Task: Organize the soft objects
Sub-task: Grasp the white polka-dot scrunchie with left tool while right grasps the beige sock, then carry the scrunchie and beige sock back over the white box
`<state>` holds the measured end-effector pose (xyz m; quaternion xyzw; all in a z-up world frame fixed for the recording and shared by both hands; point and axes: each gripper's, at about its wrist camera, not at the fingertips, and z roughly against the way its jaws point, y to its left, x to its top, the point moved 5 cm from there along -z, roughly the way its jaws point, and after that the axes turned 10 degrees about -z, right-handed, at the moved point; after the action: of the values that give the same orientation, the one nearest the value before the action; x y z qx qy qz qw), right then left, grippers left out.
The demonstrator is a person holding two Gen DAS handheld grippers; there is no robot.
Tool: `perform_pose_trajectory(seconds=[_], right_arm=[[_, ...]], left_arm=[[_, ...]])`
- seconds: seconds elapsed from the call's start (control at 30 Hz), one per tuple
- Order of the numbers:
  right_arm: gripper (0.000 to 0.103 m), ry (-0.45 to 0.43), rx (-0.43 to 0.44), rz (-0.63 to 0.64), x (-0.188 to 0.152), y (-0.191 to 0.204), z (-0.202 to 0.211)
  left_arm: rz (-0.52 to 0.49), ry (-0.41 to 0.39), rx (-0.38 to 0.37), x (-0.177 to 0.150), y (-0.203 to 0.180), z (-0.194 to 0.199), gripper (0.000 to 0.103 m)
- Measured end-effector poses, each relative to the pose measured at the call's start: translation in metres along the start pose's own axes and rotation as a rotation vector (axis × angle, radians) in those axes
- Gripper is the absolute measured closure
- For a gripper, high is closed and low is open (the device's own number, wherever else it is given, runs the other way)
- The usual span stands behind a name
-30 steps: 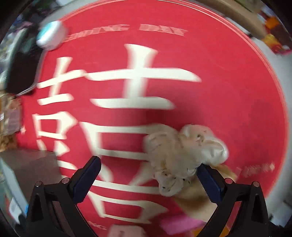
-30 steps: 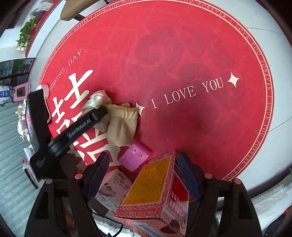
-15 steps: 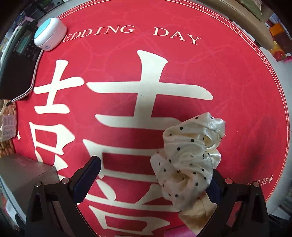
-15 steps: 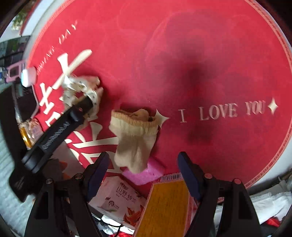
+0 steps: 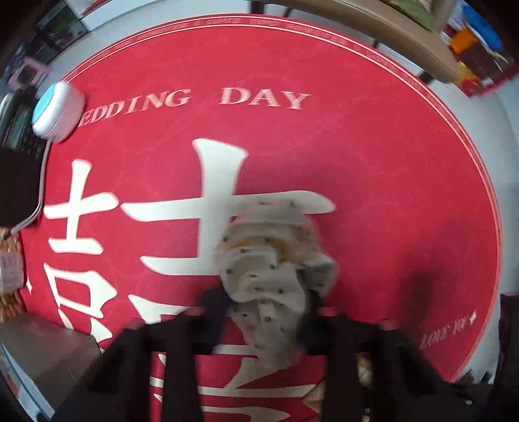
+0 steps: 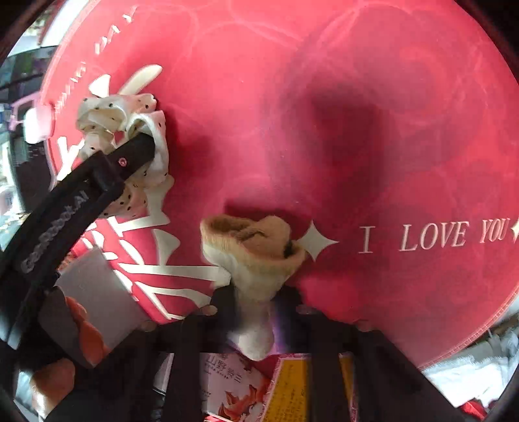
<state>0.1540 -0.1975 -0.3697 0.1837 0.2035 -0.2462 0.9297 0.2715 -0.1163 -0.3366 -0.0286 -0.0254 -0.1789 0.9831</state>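
Observation:
A cream scrunchie with black dots is pinched between the fingers of my left gripper, which is shut on it over the red round mat. It also shows in the right wrist view at upper left, with the left gripper's black finger across it. My right gripper is shut on a beige sock, whose open cuff points away from me.
A white and blue round device with a cable sits at the mat's far left by a black object. A grey box stands near left. Printed cartons lie below the right gripper. A wooden chair is beyond the mat.
Both grippers have closed: the left on the dotted scrunchie, the right on the beige sock. The right gripper has moved forward from above the cartons to the sock.

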Motion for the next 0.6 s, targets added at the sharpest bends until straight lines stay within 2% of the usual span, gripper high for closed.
perform_pose_trajectory(seconds=[0.07,0.37,0.53,0.6], right_arm=[[0.088,-0.001,0.002,0.014,-0.003,0.0,0.002],[0.088,-0.063,0.106,0.018,-0.021,0.011,0.029],[0.088,-0.112,0.126,0.032,-0.032,0.016,0.046],[0.088,-0.141,0.123,0.033,-0.035,0.016,0.054]], left_arm=[[0.002,-0.005,-0.018,0.003,-0.001,0.004,0.079],[0.03,-0.049,-0.023,-0.017,0.021,0.041,0.079],[0.041,-0.068,-0.026,-0.047,0.03,0.066,0.079],[0.042,-0.073,-0.031,-0.067,0.038,0.06,0.079]])
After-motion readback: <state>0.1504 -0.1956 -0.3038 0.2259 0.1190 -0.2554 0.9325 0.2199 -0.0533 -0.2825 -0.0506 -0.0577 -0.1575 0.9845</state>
